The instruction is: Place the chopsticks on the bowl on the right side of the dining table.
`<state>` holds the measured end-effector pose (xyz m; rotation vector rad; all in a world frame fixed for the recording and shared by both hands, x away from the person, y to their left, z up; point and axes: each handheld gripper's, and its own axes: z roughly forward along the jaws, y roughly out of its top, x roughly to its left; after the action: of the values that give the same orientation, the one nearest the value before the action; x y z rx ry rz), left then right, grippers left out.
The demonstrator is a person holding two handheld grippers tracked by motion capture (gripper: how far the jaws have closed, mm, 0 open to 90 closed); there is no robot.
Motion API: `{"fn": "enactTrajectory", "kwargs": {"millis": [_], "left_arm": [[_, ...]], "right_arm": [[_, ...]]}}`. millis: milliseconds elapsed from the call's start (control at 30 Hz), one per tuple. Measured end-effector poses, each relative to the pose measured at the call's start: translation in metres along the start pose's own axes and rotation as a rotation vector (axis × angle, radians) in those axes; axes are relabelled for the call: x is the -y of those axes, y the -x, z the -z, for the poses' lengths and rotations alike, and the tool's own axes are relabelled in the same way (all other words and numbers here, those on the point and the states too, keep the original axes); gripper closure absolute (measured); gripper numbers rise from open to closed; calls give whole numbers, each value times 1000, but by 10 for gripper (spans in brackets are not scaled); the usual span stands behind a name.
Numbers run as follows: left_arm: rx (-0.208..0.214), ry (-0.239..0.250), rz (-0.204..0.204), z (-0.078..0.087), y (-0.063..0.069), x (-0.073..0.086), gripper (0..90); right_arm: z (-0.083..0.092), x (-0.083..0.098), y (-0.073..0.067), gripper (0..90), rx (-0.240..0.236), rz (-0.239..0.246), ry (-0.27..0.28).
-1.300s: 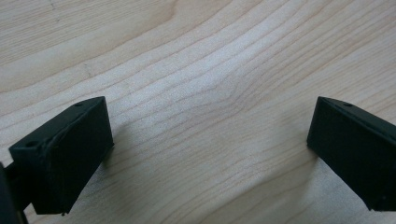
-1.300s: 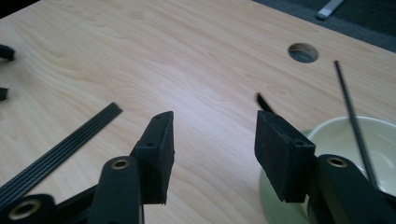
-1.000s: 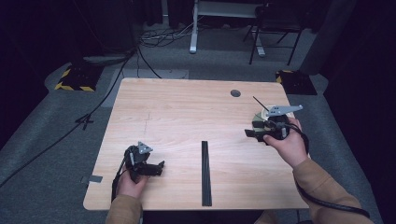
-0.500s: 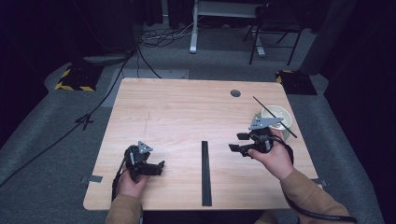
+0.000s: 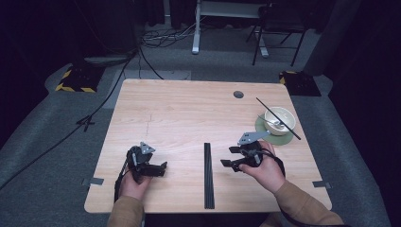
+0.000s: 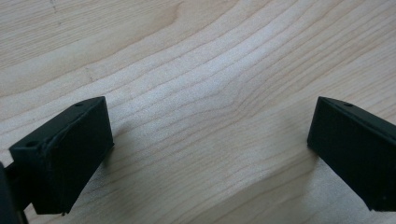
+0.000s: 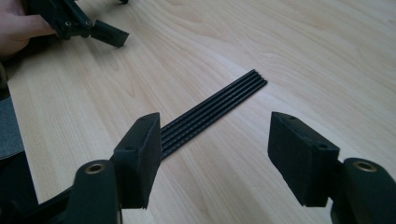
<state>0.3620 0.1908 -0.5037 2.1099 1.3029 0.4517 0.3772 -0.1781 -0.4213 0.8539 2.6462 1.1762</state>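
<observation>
In the high view, the bundle of black chopsticks is lying low in the middle of the frame on the wooden tabletop, its long axis running straight up and down the picture, from mid-frame toward the bottom edge of the tabletop. The right hand-held gripper is sitting just to the right of the bundle's upper end, its jaws pointing left at it. This is the relation the coming move turns on: the sticks lie directly left of the right jaws, near but not touching, with their length crossing the jaws' line of reach.

In the right gripper view the chopsticks are slanting from the lower left between the jaws toward the upper middle of the frame, lying flat with nothing on them. The right hand-held gripper has just been opening its jaws; they are standing well apart with only bare wood and the near stretch of the bundle between them, gripping nothing. The right forearm is coming in from the lower right of the high view, the hand held low over the tabletop.

The left hand-held gripper is resting in the lower left of the high view, farther from the sticks than the right one, pointing right. In its own view, the left hand-held gripper is showing wide-spread jaws over bare wood grain, holding nothing. The right hand looks the better placed to take the sticks.
</observation>
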Motion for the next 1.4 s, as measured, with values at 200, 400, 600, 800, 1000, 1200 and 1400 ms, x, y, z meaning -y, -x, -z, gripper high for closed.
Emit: {"fn": "enactTrajectory", "kwargs": {"millis": [200,400,600,800,1000,1200,1400], "left_arm": [[0,0,0,0,0,0,3],[-2,-1,0,0,0,0,3],[0,1,0,0,0,0,4],[0,0,0,0,0,0,3],[0,0,0,0,0,0,3],[0,0,0,0,0,0,3],[-1,-1,-1,0,0,0,3]], "right_arm": [[-22,14,-13,335,9,23,9],[-42,27,-23,367,39,67,-39],[-54,33,-30,334,57,80,-35],[-60,35,-35,326,62,99,-36],[-63,37,-36,325,67,109,-49],[-62,39,-34,324,76,107,-57],[-59,38,-34,324,73,128,-56]]}}
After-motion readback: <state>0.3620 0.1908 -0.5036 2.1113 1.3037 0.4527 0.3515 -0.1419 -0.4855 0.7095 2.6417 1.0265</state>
